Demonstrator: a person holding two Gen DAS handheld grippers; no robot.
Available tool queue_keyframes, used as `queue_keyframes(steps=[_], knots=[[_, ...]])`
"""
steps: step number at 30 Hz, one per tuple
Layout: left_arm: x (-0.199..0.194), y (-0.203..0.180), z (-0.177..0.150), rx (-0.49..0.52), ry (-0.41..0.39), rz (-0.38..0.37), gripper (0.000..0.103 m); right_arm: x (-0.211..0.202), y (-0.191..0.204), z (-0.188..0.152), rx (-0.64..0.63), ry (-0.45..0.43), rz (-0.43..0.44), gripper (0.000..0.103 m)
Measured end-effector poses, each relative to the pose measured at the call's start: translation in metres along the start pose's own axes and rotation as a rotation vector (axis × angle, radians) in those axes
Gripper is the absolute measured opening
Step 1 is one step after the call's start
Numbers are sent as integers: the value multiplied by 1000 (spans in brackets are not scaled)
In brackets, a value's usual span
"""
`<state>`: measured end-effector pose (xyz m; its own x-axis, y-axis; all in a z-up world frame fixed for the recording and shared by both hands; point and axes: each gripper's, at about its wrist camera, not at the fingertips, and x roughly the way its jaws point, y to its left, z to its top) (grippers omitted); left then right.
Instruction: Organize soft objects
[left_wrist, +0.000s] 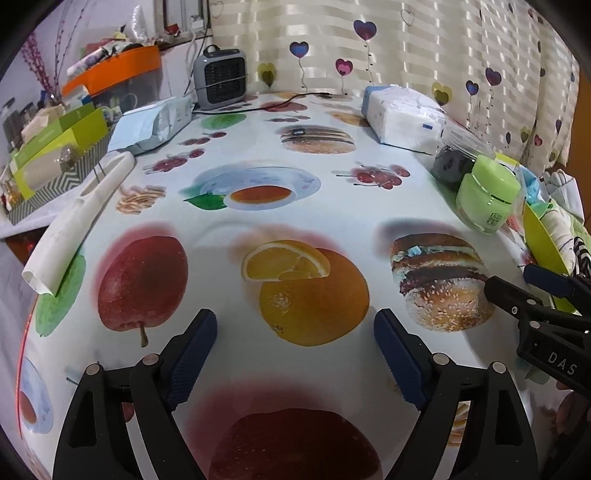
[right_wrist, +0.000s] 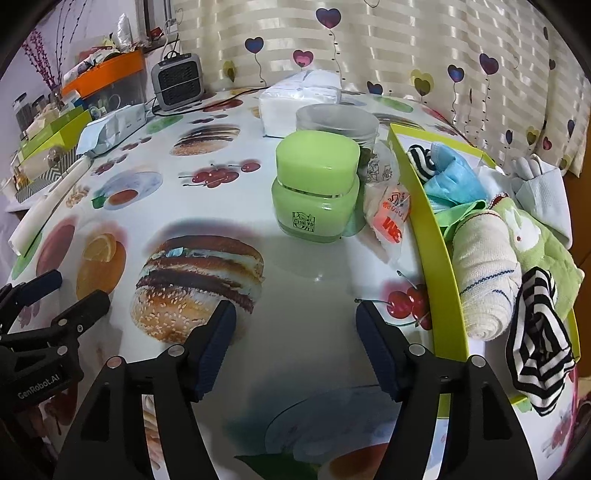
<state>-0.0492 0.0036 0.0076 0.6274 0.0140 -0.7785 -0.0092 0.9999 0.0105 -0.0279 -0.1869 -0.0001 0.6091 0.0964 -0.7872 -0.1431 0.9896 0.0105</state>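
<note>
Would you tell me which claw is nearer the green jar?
Right. The right claw sits just in front of the green jar; the left claw is farther away, over the printed orange.

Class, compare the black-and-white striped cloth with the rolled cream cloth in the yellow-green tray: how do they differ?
The striped cloth has bold black and white bands; the rolled cream cloth is pale with thin dark lines. The striped cloth lies crumpled and spills over the tray rim; the cream one is wound into a tight roll inside. Both are soft fabrics.

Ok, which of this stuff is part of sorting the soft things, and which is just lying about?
Job:
green box
striped sock
rolled white sock
green cloth
blue face mask

Lying about:
green jar
tissue pack
small heater
orange-printed wrapper
</note>
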Motion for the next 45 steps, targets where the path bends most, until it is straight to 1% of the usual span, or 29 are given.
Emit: queue_keyframes(steps=[29, 34, 37, 42, 45], knots=[[0, -1, 0, -1, 0, 2, 89, -2, -2, -2, 11, -2, -11, 68], [0, -12, -1, 24, -1, -16, 89, -4, -4, -5, 29, -3, -18, 68], [0, -19, -1, 44, -1, -31, 89, -8, -5, -10, 41, -6, -34, 68], [-1, -32, -2, 87, -1, -62, 89, -17, -8, -24, 64, -34, -61, 68], [-1, -40, -2, 105, 3, -76, 89, -20, -17, -26, 99, -26, -86, 68]])
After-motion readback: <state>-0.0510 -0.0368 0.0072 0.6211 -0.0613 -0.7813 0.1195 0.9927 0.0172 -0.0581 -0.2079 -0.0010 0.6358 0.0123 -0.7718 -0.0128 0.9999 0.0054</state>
